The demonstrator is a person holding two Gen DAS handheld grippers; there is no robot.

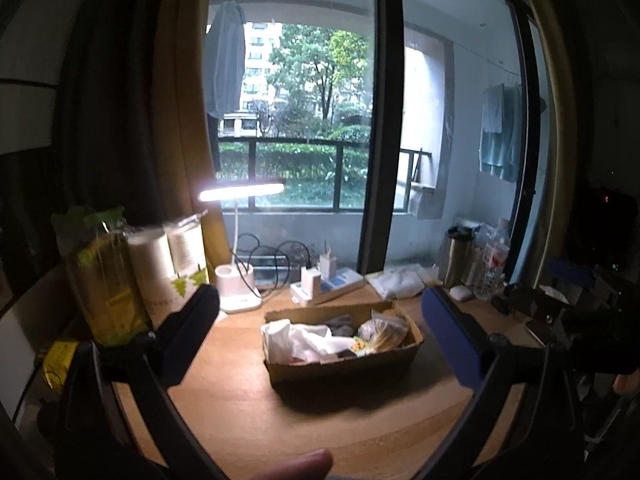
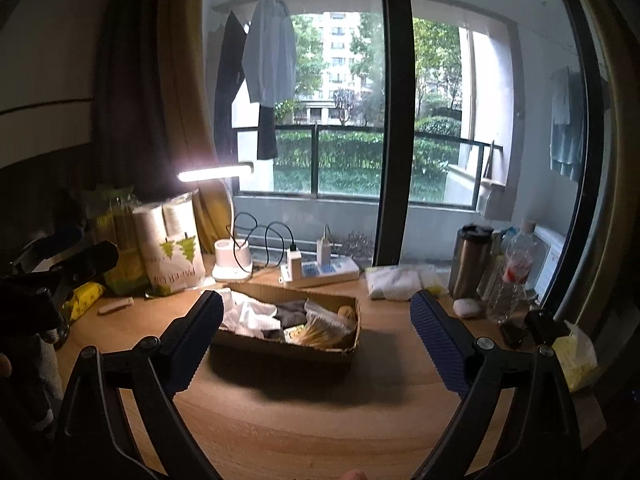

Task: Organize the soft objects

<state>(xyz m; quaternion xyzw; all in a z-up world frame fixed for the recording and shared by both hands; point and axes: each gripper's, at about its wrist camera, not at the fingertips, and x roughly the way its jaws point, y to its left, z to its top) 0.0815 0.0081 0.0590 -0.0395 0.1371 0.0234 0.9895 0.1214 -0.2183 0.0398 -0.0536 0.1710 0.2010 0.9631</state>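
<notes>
Left gripper (image 1: 320, 312): my jaws are spread wide with nothing between the pads; I hold it above the desk, pointing slightly down at the box.
Paper-roll pack (image 1: 172, 268): stands to the far left of my left gripper, against the curtain; a green packet (image 1: 100, 276) stands just beside it. I judge neither to be part of this sorting.
Desk lamp (image 1: 240, 256): lit, beyond my left finger, well apart from the box.
Cardboard box (image 1: 400, 354): sits straight ahead of both grippers, between the finger lines in each wrist view, resting flat on the wooden desk (image 1: 320, 428).
Box contents: white crumpled fabric (image 2: 252, 312) at the left end, dark grey cloth (image 2: 292, 312) in the middle, a clear packet of pale strands (image 2: 324, 332) at the right end. All lie inside the walls.
White folded cloth (image 2: 396, 280): lies on the desk beyond my right finger, outside the box, near the steel tumbler (image 2: 468, 260).
Right gripper (image 2: 316, 320): jaws spread wide, empty, raised above the desk before the box.
Yellow-white tissue bundle (image 2: 572, 356): at the far right of my right gripper, on the desk edge, outside the box.
Task progress: judged well advanced; several soft items are boxed.
Remaining: possibly the white folded cloth and the tissue bundle; I cannot tell whether they belong to the task.
</notes>
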